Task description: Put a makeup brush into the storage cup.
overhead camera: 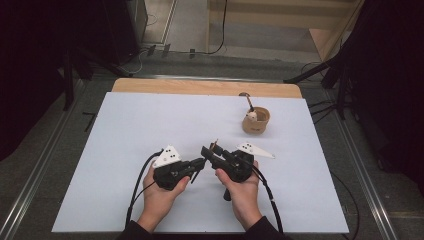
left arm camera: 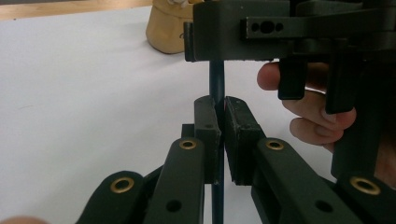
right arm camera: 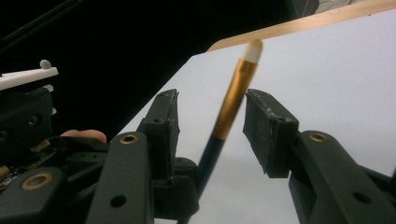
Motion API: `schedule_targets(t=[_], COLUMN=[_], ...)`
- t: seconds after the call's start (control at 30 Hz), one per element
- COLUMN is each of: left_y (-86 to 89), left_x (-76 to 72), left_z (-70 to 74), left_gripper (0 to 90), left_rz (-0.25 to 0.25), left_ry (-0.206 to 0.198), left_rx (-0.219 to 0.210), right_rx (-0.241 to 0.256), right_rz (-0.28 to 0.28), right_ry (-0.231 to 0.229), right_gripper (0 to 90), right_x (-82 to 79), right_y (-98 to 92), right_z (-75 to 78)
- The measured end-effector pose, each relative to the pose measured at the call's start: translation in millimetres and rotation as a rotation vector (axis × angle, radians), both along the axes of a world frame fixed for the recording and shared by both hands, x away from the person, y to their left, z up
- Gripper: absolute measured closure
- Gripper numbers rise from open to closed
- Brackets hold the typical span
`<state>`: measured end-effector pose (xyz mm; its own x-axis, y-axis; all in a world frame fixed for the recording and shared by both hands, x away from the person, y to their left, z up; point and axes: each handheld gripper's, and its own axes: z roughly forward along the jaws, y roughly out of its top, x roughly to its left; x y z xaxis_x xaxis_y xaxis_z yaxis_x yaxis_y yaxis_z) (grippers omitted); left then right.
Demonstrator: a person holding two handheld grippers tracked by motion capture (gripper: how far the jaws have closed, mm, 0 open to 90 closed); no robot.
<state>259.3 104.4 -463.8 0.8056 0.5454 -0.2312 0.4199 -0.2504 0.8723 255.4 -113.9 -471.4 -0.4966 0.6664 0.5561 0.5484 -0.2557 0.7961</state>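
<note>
Where the white table point(overhead camera: 150, 125) spreads under the high camera, a tan cup point(overhead camera: 256, 121) stands toward its far right side with a brush-like tool upright in it, and two hands hold the grippers close together near the front edge. Between them is a slim brush point(right arm camera: 233, 98): dark blue handle, gold ferrule, small pale tip. The left gripper point(left arm camera: 220, 116) is clenched on the brush's dark handle, its pads pressed to either side of the shaft, seen plainly in the left gripper view. The right gripper point(right arm camera: 212, 116) is spread wide, the ferrule standing free in the gap and touching neither pad. Its own view shows the gold band and pale tip, which the left gripper view hides behind the other gripper's body; in the high view the brush is a tiny sliver point(overhead camera: 215, 145).
</note>
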Motion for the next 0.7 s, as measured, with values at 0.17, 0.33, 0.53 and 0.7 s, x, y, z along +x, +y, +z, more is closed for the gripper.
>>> schedule_targets(t=[0.17, 0.33, 0.53, 0.7], left_y=[-2.3, -2.0, -2.9, -3.8], left_x=[-2.4, -3.2, -4.7, -5.6], left_z=[0.0, 0.0, -0.3, -1.1], left_gripper=[85.1, 85.1, 85.1, 85.0], left_rz=[-0.013, -0.015, -0.027, -0.030], left_ry=[-0.011, -0.016, -0.027, -0.031], left_rx=[0.004, 0.001, -0.005, -0.007], right_rx=[0.042, 0.083, 0.119, 0.112], right_rz=[0.027, 0.034, 0.051, 0.058], right_ry=[0.023, 0.047, 0.042, 0.039], right_gripper=[60.2, 67.0, 76.3, 84.2], right_x=[0.0, 0.5, 1.5, 1.6], right_y=[-0.3, -2.6, -4.6, -6.7], right_z=[-0.5, -2.7, -3.3, -4.4])
